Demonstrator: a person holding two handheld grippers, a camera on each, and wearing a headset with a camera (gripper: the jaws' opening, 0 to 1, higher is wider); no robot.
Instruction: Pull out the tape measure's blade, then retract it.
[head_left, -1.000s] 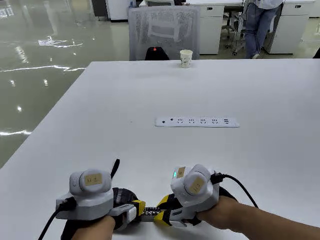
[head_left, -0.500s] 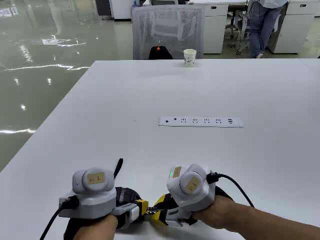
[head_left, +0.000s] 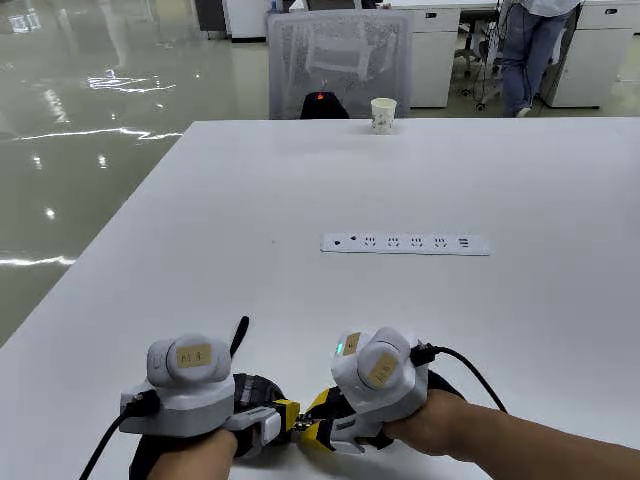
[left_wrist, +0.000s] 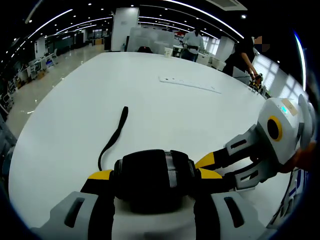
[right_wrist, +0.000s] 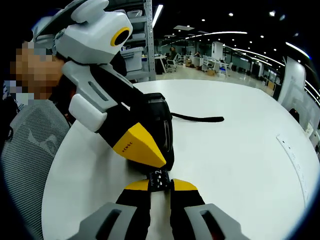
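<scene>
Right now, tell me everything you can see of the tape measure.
The tape measure has a rounded black case with a grey band, plastic by its look. The left gripper clamps it between its yellow-tipped jaws, near the close edge of the white table. A short piece of blade, dark with white figures, sticks out, and the right gripper pinches it. A black wrist strap trails from the case and lies flat on the table.
</scene>
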